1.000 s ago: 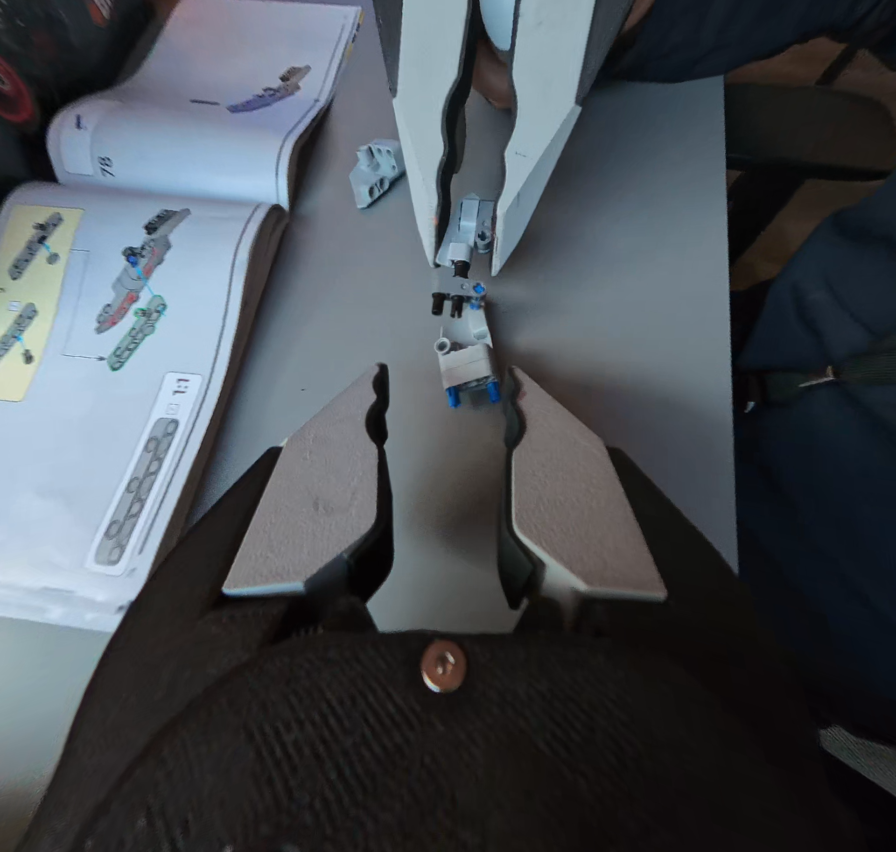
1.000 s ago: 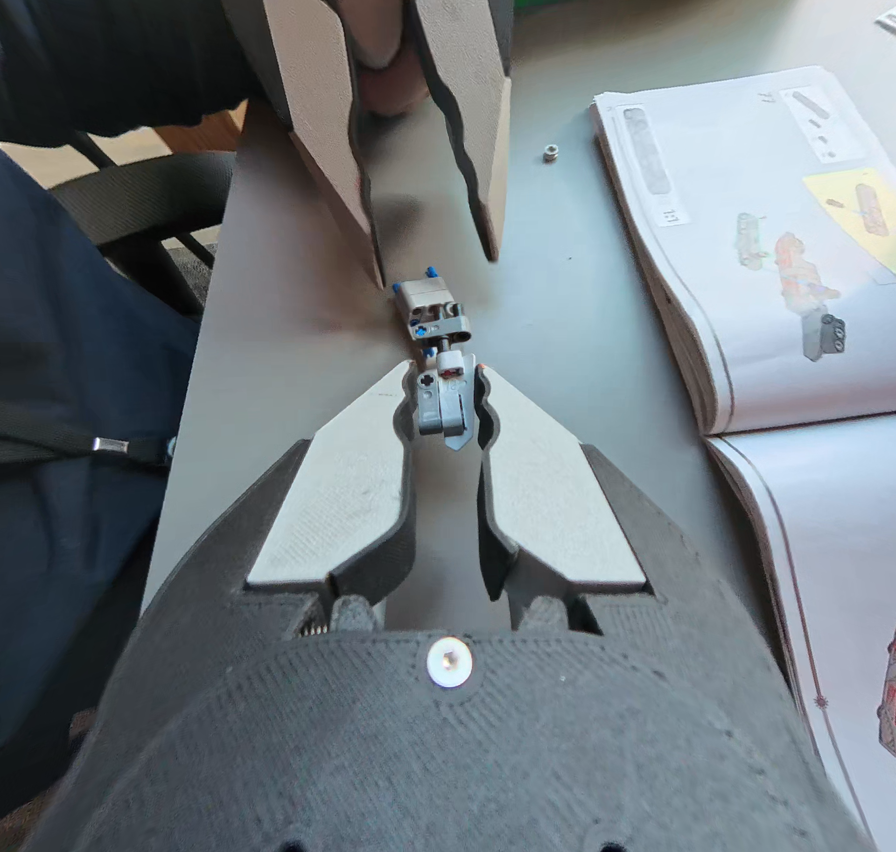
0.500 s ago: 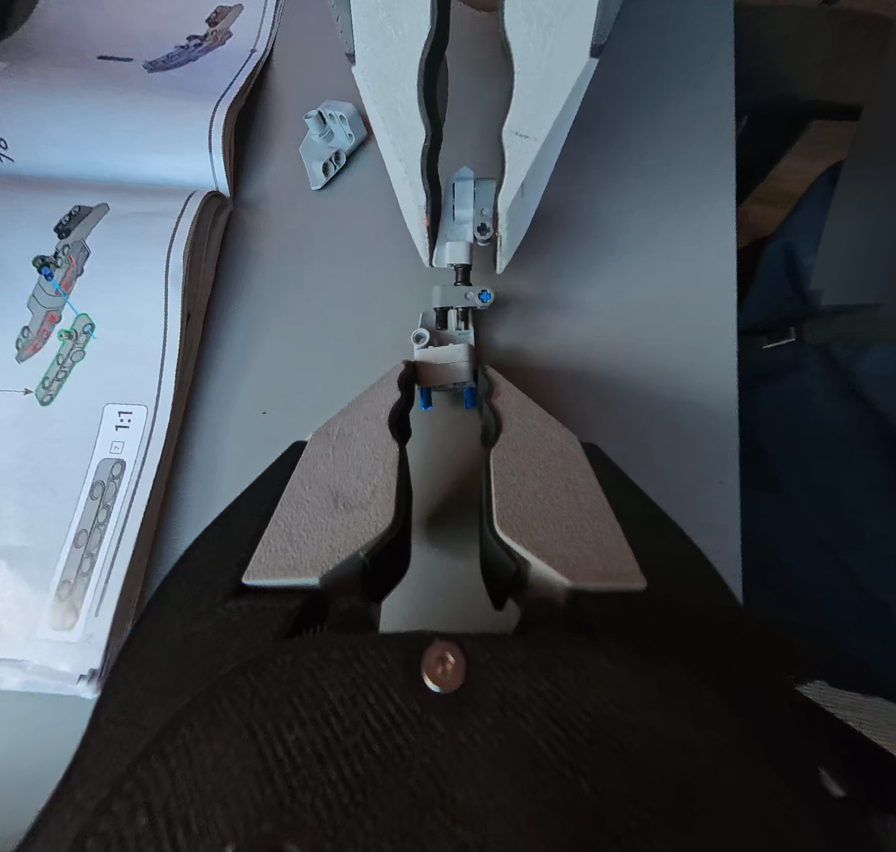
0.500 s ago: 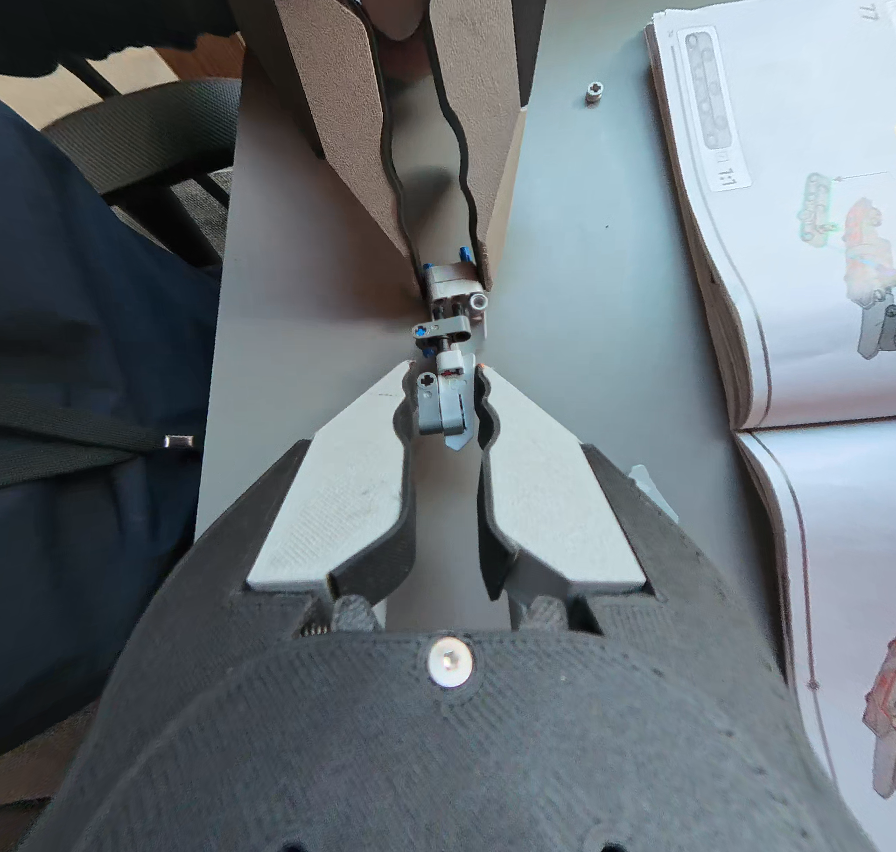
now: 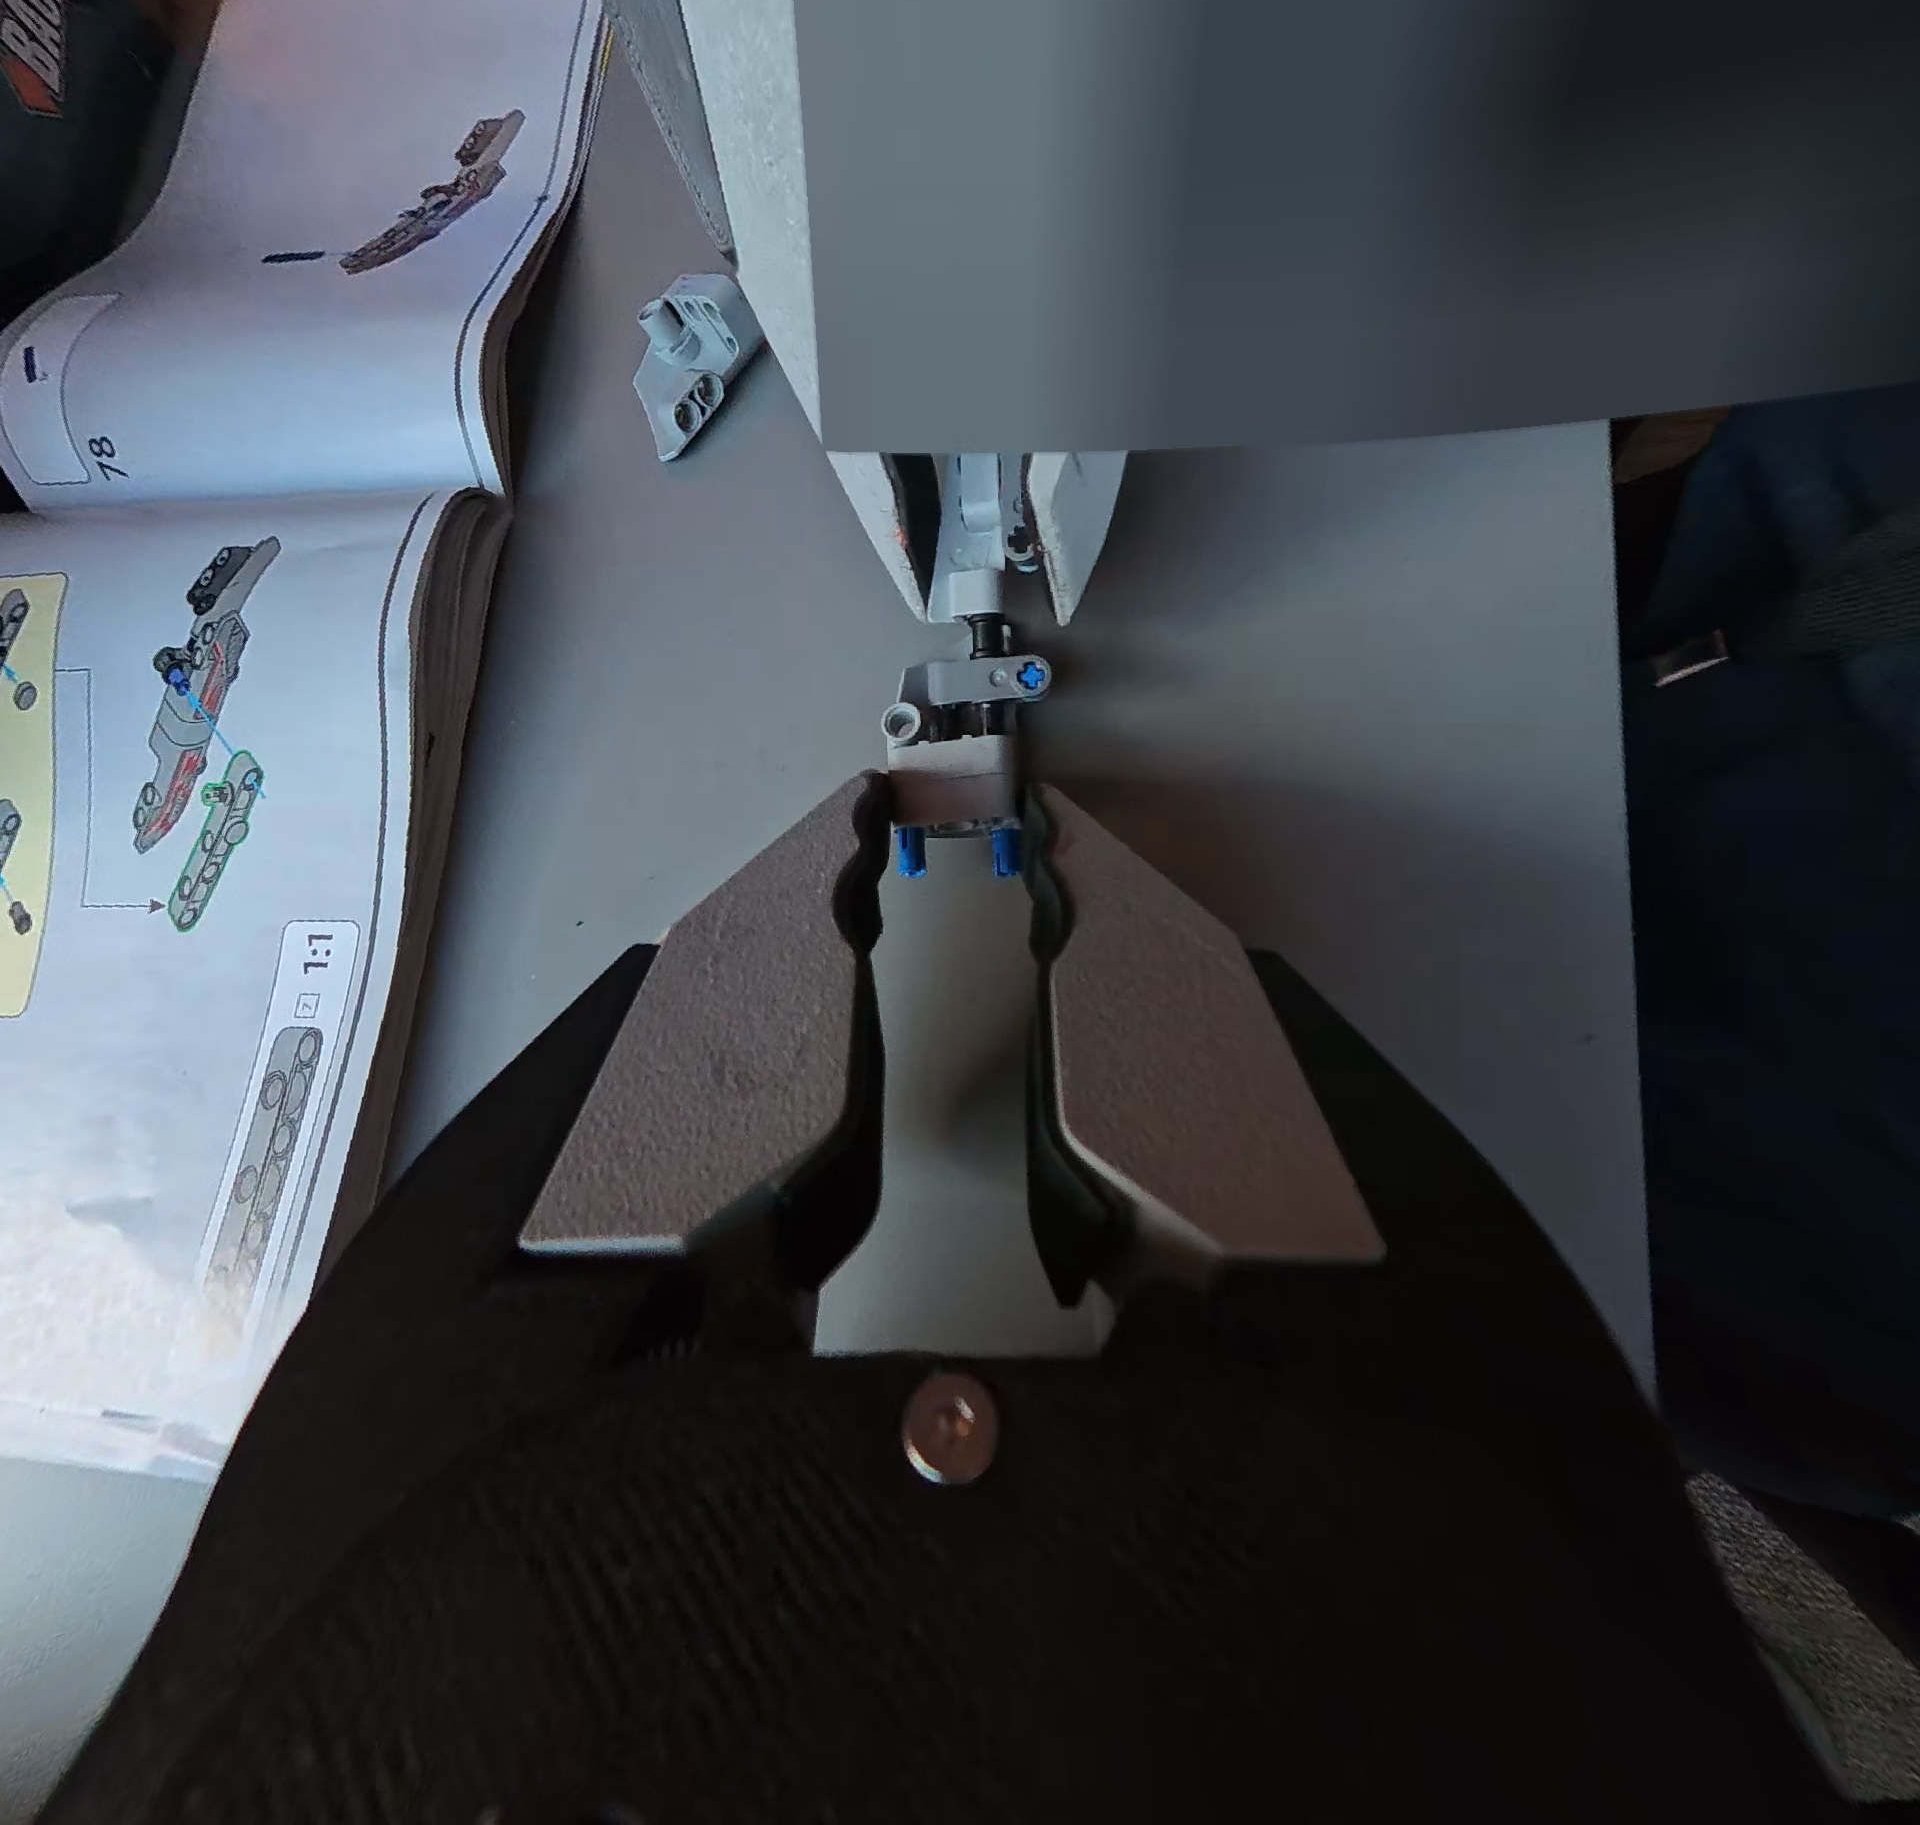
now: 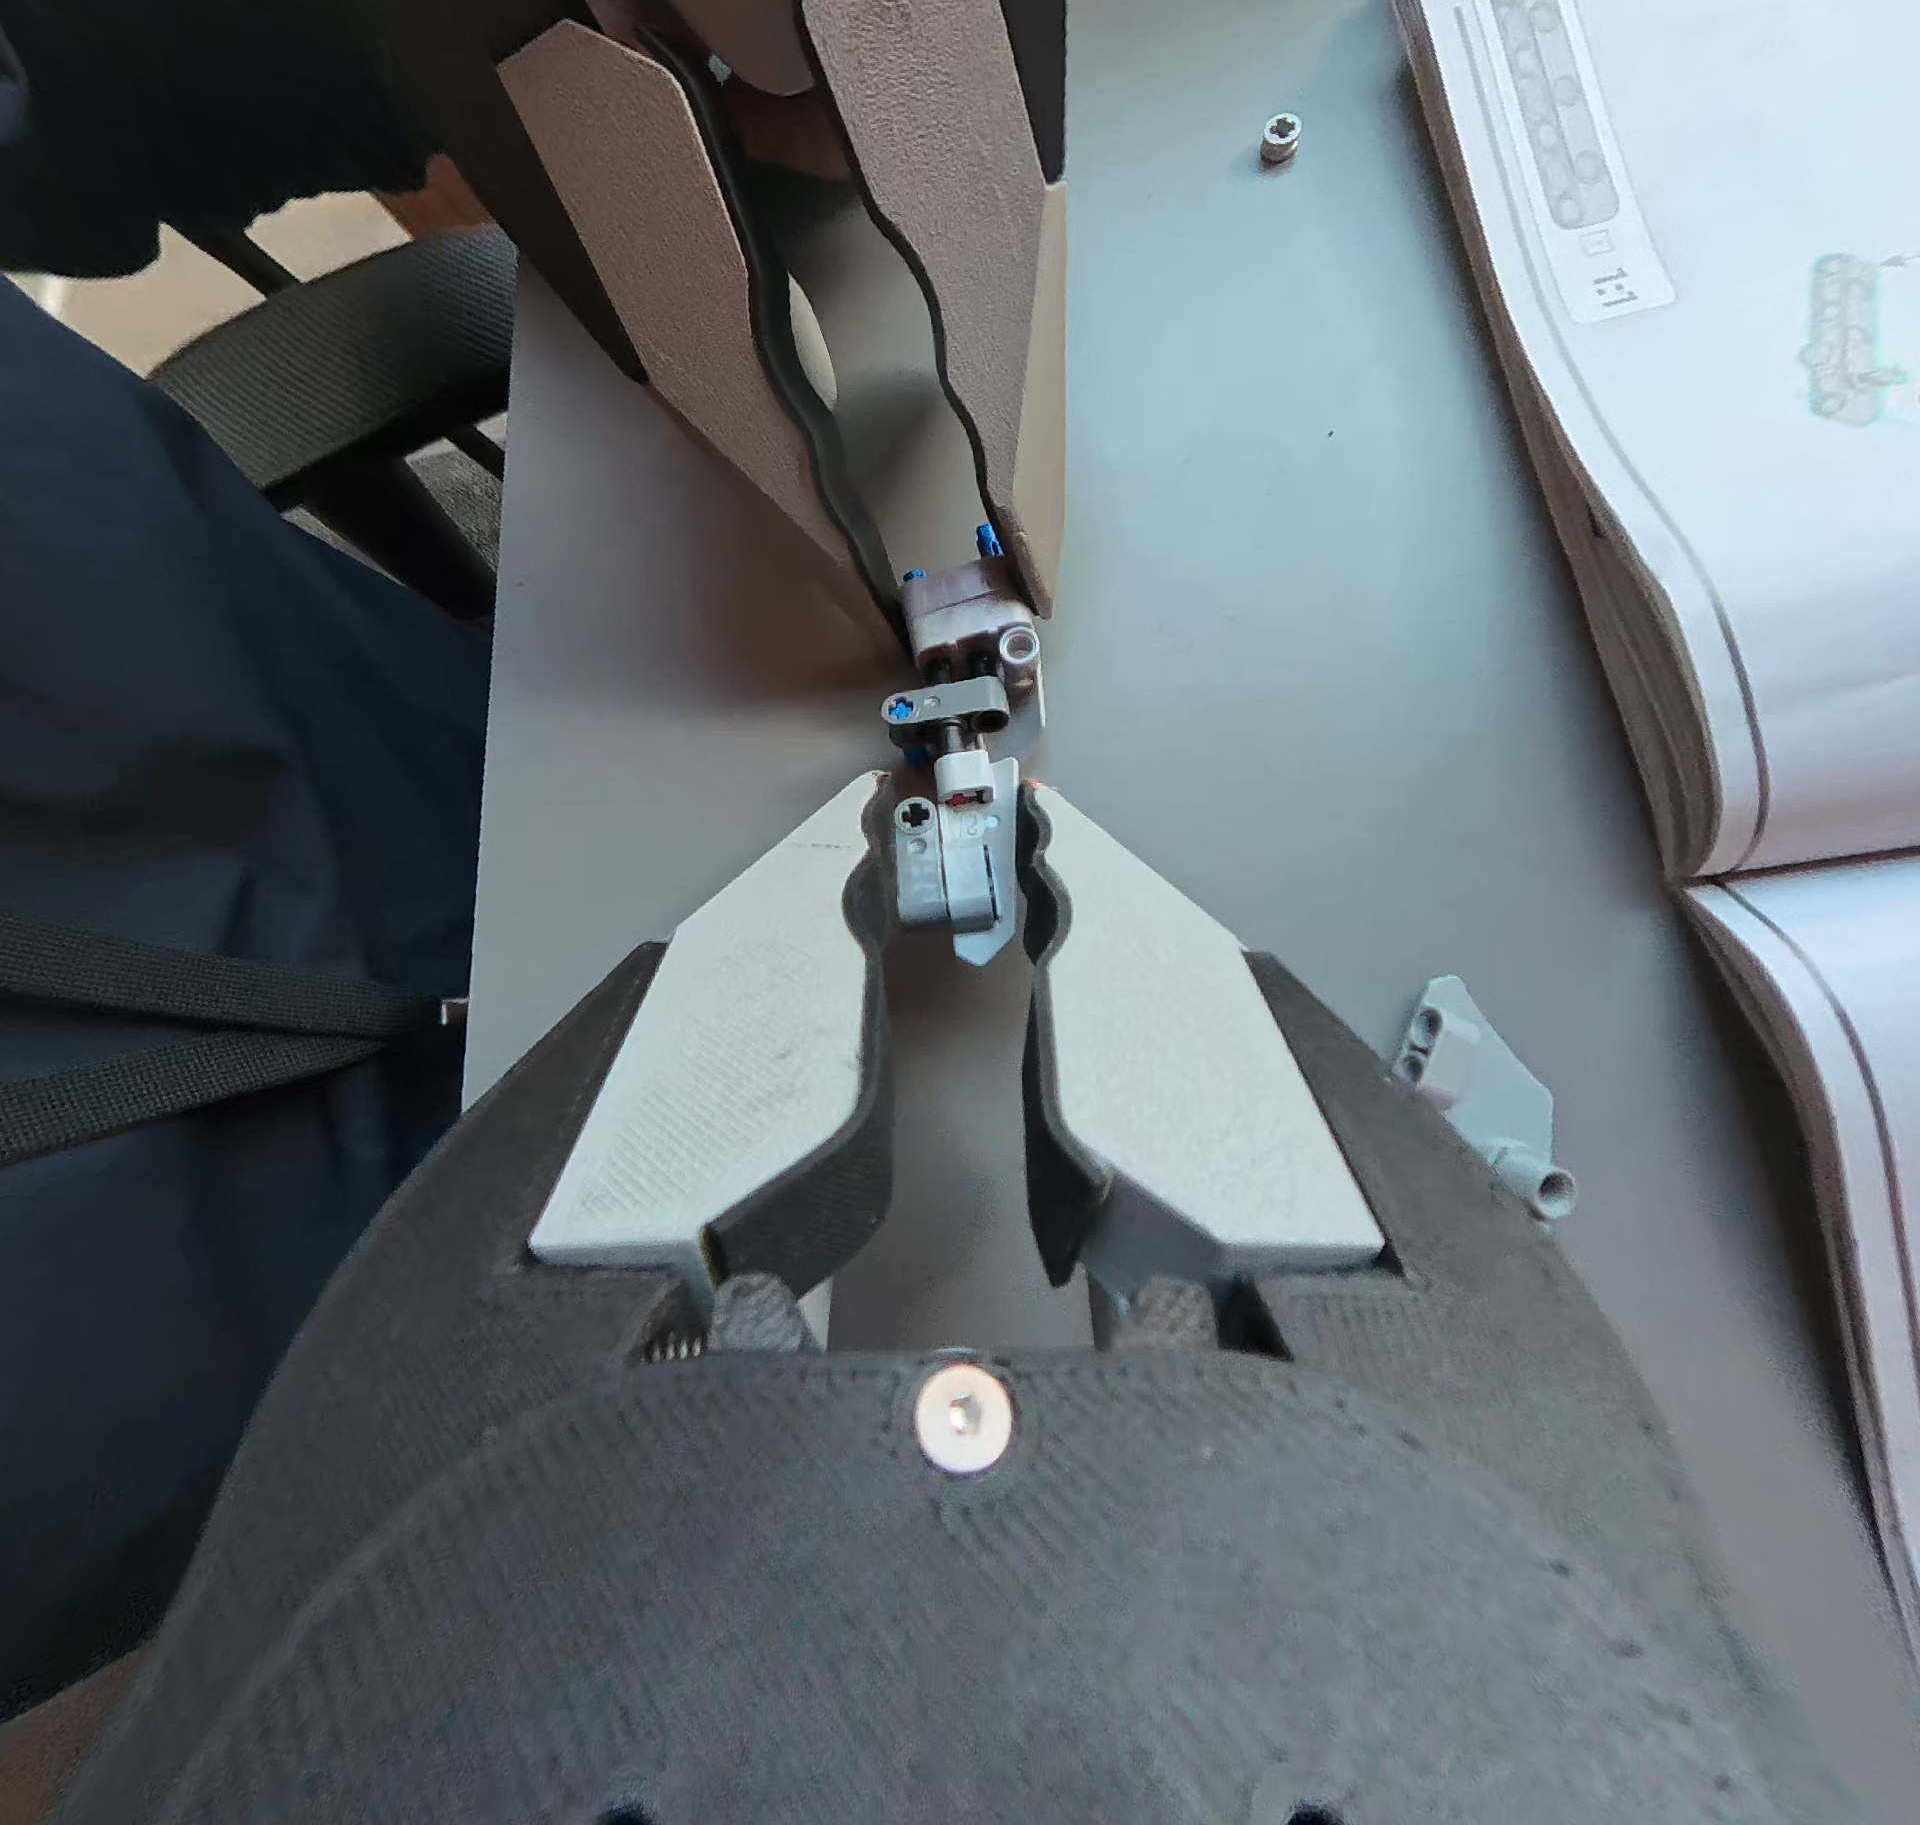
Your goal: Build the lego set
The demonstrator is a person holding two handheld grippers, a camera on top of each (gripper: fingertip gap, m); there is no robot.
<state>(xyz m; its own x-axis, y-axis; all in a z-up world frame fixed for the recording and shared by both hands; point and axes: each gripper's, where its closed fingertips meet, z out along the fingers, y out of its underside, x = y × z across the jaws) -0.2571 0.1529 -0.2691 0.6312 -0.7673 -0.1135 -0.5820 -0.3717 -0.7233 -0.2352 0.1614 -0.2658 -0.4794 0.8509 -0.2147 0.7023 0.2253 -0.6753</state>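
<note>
My left gripper (image 5: 956, 809) is shut on a grey lego block with two blue pins (image 5: 951, 773). My right gripper (image 6: 951, 809) faces it, shut on a light grey connector piece (image 6: 951, 871). The two pieces meet end to end just above the grey table (image 5: 675, 632). Between them are a short black pin and a small grey liftarm with a blue cross axle (image 5: 982, 679). The block also shows in the right wrist view (image 6: 961, 617), held by the left gripper's brown fingers (image 6: 665, 269). A blurred patch hides most of the right gripper in the left wrist view.
An open instruction booklet (image 5: 208, 632) lies beside the work, also in the right wrist view (image 6: 1714, 425). A loose grey angled piece (image 5: 691, 362) lies near it (image 6: 1475, 1069). A small grey bush (image 6: 1280, 139) lies farther off. The table edge (image 5: 1610, 840) borders a person's dark clothing. Left and right tips are no more than a few centimetres apart. Between my left fingertips and the small grey bush (image 6: 1280, 139) there is roughly 11 cm.
My left gripper was open beside the block; it has moved in and shut on it. The right gripper kept hold of its piece, and the two pieces now stand in line.
</note>
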